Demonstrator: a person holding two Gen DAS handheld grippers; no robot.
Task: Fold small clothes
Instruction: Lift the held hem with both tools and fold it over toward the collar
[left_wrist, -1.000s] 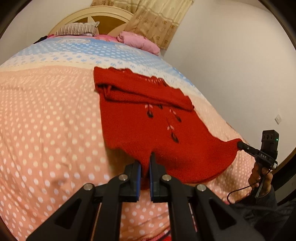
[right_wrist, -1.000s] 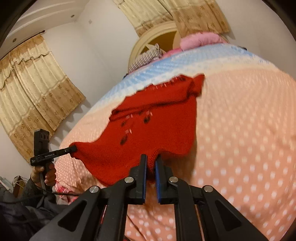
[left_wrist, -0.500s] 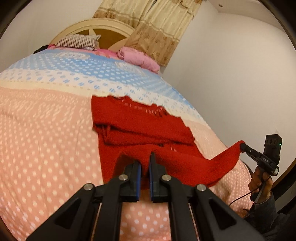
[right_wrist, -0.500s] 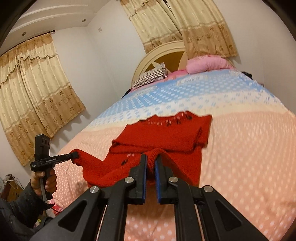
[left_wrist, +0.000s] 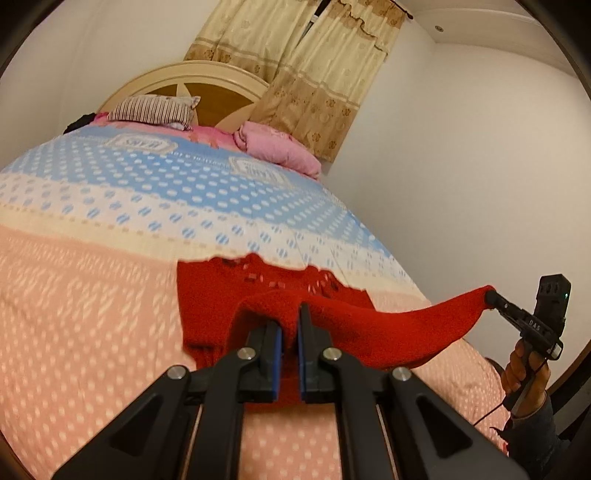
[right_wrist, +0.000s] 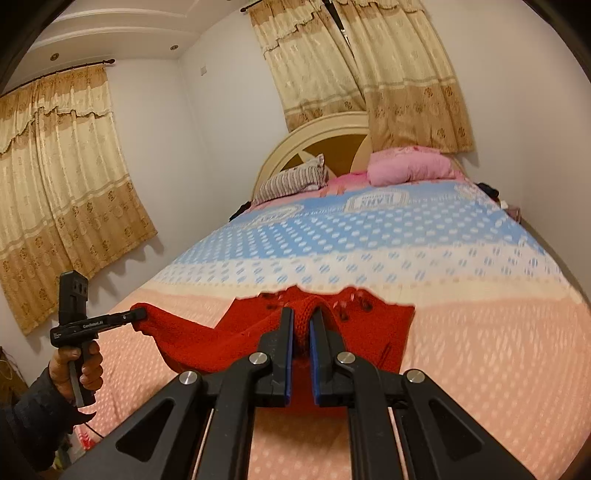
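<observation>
A small red knitted garment (left_wrist: 221, 295) lies on the bed, its far part flat and its near hem lifted. It also shows in the right wrist view (right_wrist: 369, 325). My left gripper (left_wrist: 290, 325) is shut on one corner of the hem. My right gripper (right_wrist: 301, 325) is shut on the other corner. The hem hangs stretched between them above the garment. The right gripper also shows at the right of the left wrist view (left_wrist: 489, 295), and the left gripper at the left of the right wrist view (right_wrist: 140, 314).
The bed (left_wrist: 74, 295) has a pink and blue dotted cover. A striped pillow (left_wrist: 155, 110) and a pink pillow (left_wrist: 280, 147) lie by the headboard (right_wrist: 321, 133). Walls and curtains (right_wrist: 55, 184) stand close on both sides.
Both grippers have lifted the near hem and carried it forward over the garment towards the far edge. The decorated front is now covered by the raised fold.
</observation>
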